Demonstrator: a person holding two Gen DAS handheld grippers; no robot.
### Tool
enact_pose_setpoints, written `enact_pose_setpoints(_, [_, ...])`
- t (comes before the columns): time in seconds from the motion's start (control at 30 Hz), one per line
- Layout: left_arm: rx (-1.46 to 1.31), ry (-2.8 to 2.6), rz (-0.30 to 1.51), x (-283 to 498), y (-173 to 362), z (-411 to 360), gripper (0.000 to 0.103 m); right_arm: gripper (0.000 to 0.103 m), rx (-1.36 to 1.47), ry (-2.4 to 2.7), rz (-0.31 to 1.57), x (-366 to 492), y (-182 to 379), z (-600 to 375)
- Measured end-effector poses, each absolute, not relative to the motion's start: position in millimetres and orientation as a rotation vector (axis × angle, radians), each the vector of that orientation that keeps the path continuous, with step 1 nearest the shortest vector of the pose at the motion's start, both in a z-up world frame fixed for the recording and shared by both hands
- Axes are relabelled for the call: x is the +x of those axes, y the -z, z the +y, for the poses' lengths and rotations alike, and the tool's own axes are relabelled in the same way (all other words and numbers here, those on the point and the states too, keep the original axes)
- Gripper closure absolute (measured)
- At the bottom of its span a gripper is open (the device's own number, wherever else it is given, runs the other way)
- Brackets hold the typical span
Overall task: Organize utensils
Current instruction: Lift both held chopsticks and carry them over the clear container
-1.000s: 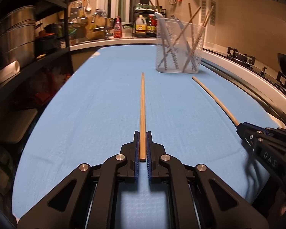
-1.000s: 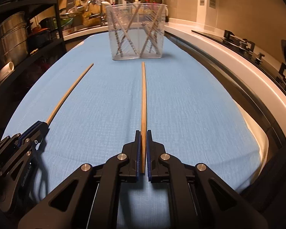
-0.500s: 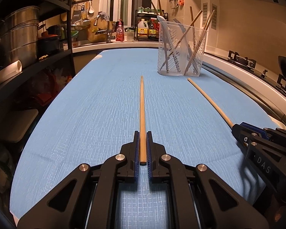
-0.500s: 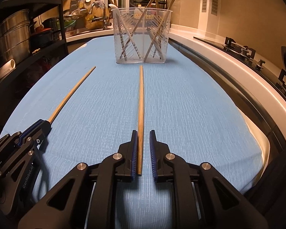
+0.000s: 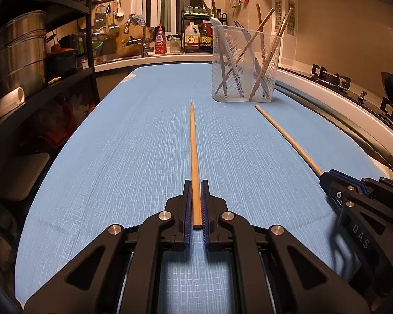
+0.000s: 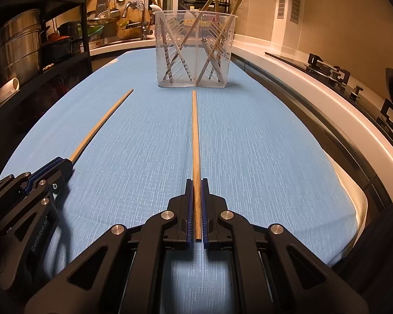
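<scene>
Now, left wrist view:
Left gripper: the black left gripper with blue pads (image 5: pixel 196 183) is squeezed tight on a long thin light wooden chopstick (image 5: pixel 193 146).
Chopstick: it sticks out straight ahead over the blue cloth (image 5: pixel 123 141), and its far tip is near the see-through plastic utensil cup (image 5: pixel 245 64).
Cup: it stands upright on the cloth, with chopsticks and other utensils leaning inside.
Right gripper: the black right gripper (image 5: pixel 325 176) shows at the right edge, clamped on a second long wooden chopstick (image 5: pixel 288 138).

Next, right wrist view:
Right gripper: its pads (image 6: pixel 196 181) pinch the second chopstick (image 6: pixel 195 133) on both sides.
Second chopstick: it points right at the cup (image 6: pixel 194 49), its tip just short of the wall.
Left gripper: at the left edge (image 6: pixel 65 162), gripping the first chopstick (image 6: pixel 102 124).
Cloth: the blue cloth (image 6: pixel 262 144) lies under both.
</scene>
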State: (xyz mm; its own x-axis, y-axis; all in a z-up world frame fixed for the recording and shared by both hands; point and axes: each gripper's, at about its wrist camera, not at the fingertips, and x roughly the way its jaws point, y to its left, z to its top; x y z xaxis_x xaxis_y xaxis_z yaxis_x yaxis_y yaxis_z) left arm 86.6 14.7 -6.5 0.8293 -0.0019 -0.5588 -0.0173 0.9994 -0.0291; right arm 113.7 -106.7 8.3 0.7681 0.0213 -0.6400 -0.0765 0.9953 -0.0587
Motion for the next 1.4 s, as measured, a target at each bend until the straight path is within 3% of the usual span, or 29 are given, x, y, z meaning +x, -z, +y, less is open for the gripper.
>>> enact_pose_setpoints(0.43, [-0.022,0.012,0.517,65,-32,16,0.096,0.097,-0.098,-0.052,0.616,95,-39,-111])
enact_pose_setpoints(0.83, [-0.026,0.024,0.423,53,-79,24,0.096,0.097,-0.141,-0.047,0.461,75,-106,-125])
enact_pose_setpoints(1.13, [-0.007,0.053,0.372,73,-139,29,0.096,0.097,-0.116,-0.07,0.36,89,-176,-138])
enact_pose_setpoints(1.4, [-0.038,0.101,0.437,117,-183,40,0.096,0.097,-0.094,-0.137,0.371,129,-221,-139])
